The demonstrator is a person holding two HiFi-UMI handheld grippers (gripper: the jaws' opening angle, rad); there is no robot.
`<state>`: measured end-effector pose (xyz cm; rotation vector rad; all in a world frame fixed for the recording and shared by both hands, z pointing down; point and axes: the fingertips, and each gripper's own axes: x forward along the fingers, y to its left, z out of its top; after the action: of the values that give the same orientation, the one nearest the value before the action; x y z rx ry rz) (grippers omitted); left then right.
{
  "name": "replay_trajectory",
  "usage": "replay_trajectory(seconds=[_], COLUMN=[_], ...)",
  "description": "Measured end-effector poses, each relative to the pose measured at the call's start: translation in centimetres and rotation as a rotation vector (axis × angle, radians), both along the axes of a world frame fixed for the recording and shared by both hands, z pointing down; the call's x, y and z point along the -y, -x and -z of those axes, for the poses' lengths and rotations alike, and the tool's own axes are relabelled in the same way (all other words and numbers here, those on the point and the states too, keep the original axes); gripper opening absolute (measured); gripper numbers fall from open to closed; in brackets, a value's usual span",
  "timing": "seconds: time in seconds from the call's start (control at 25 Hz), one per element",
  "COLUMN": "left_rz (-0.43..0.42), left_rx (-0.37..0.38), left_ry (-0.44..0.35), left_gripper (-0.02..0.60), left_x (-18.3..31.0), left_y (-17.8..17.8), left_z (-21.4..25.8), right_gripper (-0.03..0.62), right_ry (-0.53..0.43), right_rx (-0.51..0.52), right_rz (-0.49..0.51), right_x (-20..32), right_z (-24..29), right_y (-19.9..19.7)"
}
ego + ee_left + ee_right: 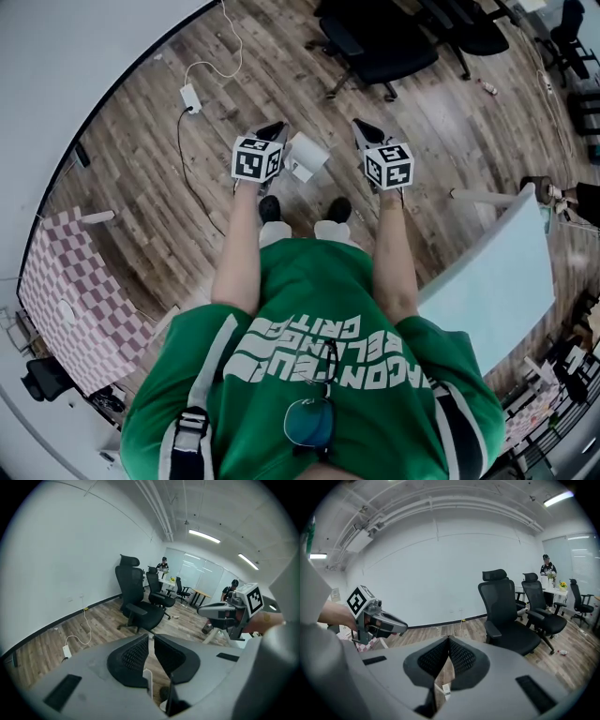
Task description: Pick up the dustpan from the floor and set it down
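Risk watch, from the left: a power adapter [190, 97] is lying on the wooden floor [131, 178] with its cable [179, 150] trailing nearby, and a careless reach could be snagging it. The dustpan [306, 156] is sitting on the floor just ahead of the shoes [270, 208], between both tools. Nudged by closed tips, it is likely sliding away rather than lifting. Left tongs [150, 637] are pressing tip to tip, gripping nothing. Right tongs [448, 639] are doing likewise, empty and touching nothing.
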<state>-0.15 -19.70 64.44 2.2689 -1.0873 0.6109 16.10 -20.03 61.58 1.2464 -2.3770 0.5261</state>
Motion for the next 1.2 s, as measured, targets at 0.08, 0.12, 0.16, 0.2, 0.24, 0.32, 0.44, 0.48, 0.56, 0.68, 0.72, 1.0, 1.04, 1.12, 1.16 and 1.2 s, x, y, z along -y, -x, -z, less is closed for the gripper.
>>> replay_trajectory(seconds=[0.08, 0.12, 0.16, 0.2, 0.24, 0.32, 0.44, 0.48, 0.56, 0.68, 0.72, 1.0, 1.04, 1.12, 1.16, 1.2], left_rz=[-0.017, -0.028, -0.038, -0.048, -0.056, -0.065, -0.06, -0.06, -0.071, -0.08, -0.084, -0.176, -0.18, -0.181, -0.185, -0.192], left_rx=[0.02, 0.031, 0.045, 0.062, 0.079, 0.108, 0.159, 0.182, 0.231, 0.317, 0.334, 0.371, 0.373, 0.401, 0.411, 0.414], left_ry=[0.057, 0.089, 0.119, 0.145, 0.167, 0.204, 0.255, 0.266, 0.271, 0.258, 0.263, 0.322, 0.324, 0.339, 0.354, 0.371], left_gripper=[0.072, 0.101, 0.127, 0.154, 0.171, 0.201, 0.226, 0.232, 0.235, 0.235, 0.235, 0.235, 0.235, 0.232, 0.225, 0.215], left_x=[-0.7, -1.2, -1.6, -2.1, -2.5, -3.2, -3.9, -4.0, -4.1, -3.5, -3.4, -4.1, -4.1, -4.1, -4.2, -4.3], left_y=[0.0, 0.0, 0.0, -0.1, -0.2, -0.4, -0.6, -0.5, -0.5, 0.1, 0.2, -0.9, -1.1, -1.0, -0.9, -1.0], left_z=[-2.0, -3.1, -4.2, -5.3, -6.5, -8.6, -11.5, -12.3, -13.7, -15.1, -15.5, -18.8, -19.1, -19.4, -19.7, -19.9], right_gripper=[0.008, 0.008, 0.008, 0.008, 0.008, 0.008, 0.008, 0.008, 0.008, 0.008, 0.008, 0.008, 0.008, 0.008, 0.008, 0.008], right_ry=[0.02, 0.027, 0.033, 0.037, 0.041, 0.055, 0.078, 0.084, 0.095, 0.113, 0.121, 0.189, 0.192, 0.196, 0.199, 0.201], right_rx=[-0.003, -0.005, -0.008, -0.012, -0.016, -0.025, -0.031, -0.031, -0.033, -0.039, -0.042, -0.064, -0.067, -0.07, -0.071, -0.072], right_rz=[-0.004, -0.004, -0.001, 0.002, 0.006, 0.012, 0.016, 0.018, 0.019, 0.025, 0.03, 0.06, 0.06, 0.056, 0.054, 0.052], right_x=[-0.3, -0.5, -0.6, -0.6, -0.7, -1.0, -1.1, -1.1, -1.3, -1.8, -2.0, -3.8, -3.9, -4.1, -4.2, -4.3], right_z=[-0.7, -1.0, -1.3, -1.5, -1.7, -2.2, -3.1, -3.4, -3.8, -4.5, -4.8, -7.4, -7.5, -7.6, -7.7, -7.8], right_y=[0.1, 0.1, 0.2, 0.3, 0.4, 0.6, 0.8, 0.9, 1.0, 1.3, 1.5, 2.2, 2.1, 1.8, 1.7, 1.7])
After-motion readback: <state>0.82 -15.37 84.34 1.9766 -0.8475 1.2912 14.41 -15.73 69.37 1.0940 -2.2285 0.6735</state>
